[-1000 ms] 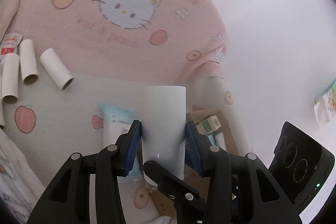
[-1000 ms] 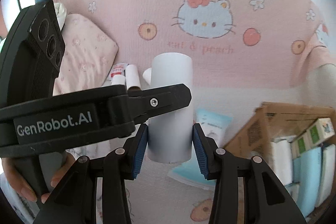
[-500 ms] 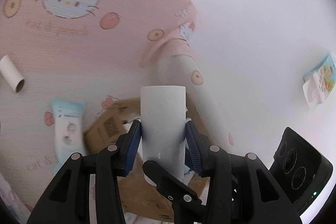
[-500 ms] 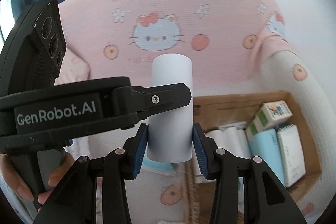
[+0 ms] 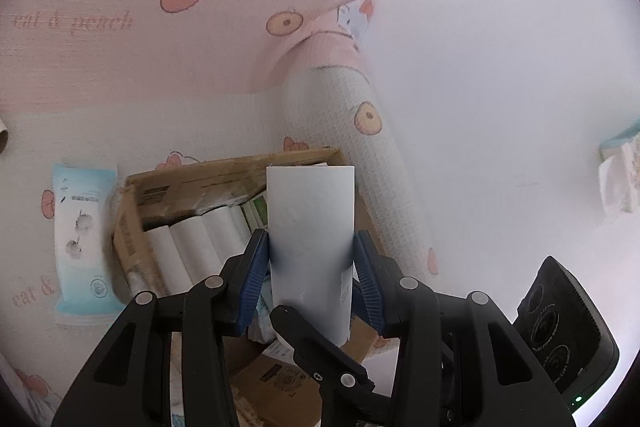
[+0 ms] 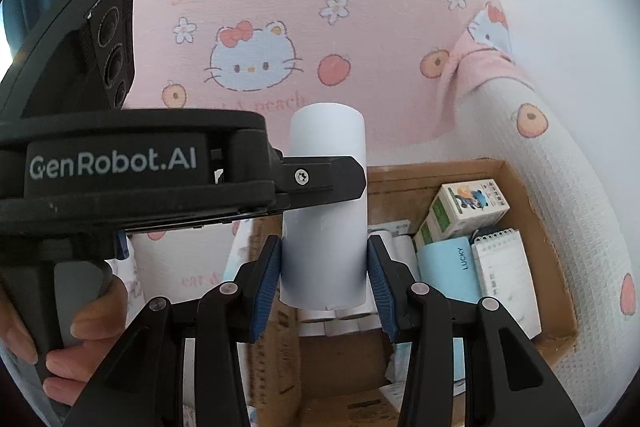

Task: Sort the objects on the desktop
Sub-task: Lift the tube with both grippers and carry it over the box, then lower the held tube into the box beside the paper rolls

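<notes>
Pink cartoon-cat blanket (image 6: 360, 27) covered surface; cardboard box (image 6: 516, 179) sat at its near edge. We had both grippers on one white paper tube (image 5: 310, 239): left gripper (image 5: 310, 275) jaws pinching it, right gripper (image 6: 324, 275) jaws pinching it crosswise, likely for steadiness. Tube hung above box, where similar tubes (image 5: 188, 251) lay sorted, so drop-in seemed next. Wipes pack (image 5: 82, 239) lay outside, beside box.

Box (image 5: 224, 179) now fills view under both grippers, earlier off to side; roll (image 5: 310, 239) now over it. Loose tubes gone from left view. Packet (image 5: 82, 239) shifted left.
</notes>
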Demonstrator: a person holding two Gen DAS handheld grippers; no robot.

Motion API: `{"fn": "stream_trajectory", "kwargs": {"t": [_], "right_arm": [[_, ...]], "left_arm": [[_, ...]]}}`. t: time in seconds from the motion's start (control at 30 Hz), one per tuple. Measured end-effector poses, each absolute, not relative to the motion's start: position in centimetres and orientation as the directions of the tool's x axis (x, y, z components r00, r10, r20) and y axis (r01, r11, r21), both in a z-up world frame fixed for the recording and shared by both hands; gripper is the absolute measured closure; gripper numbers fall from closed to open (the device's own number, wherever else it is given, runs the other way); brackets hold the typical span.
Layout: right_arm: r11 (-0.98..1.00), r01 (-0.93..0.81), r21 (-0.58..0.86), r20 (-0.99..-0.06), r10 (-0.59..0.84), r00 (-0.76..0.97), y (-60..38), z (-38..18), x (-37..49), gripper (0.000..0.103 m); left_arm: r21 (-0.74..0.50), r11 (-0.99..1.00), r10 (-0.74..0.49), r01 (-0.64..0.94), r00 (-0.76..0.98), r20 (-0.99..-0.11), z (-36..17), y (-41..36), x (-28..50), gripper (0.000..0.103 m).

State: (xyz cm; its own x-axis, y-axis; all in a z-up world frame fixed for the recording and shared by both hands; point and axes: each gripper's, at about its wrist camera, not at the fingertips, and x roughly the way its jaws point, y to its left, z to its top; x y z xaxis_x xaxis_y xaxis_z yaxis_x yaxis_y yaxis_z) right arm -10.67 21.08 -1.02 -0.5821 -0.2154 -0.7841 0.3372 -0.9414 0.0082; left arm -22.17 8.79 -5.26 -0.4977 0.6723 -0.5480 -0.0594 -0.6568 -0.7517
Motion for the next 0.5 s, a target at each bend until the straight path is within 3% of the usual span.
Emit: {"fn": "stream_trajectory", "kwargs": {"t": [0.27,0.5], "right_arm": [[-0.942,0.328,0.068,-0.837,-0.232,-0.495,24.5,-2.2,-14.0,0.063],[-0.935,0.339,0.106,-0.893,-0.24,-0.381,26.1,-5.9,-16.3,0.063]], "left_arm": [[-0.729,-0.684,0.676,-0.034,-0.404,-0.616,-6.1,11.6,-25.7,0.056],[-0.687,-0.726,0.652,0.012,-0.306,-0.694,-9.8,13.9,-27.8,0.056]]}}
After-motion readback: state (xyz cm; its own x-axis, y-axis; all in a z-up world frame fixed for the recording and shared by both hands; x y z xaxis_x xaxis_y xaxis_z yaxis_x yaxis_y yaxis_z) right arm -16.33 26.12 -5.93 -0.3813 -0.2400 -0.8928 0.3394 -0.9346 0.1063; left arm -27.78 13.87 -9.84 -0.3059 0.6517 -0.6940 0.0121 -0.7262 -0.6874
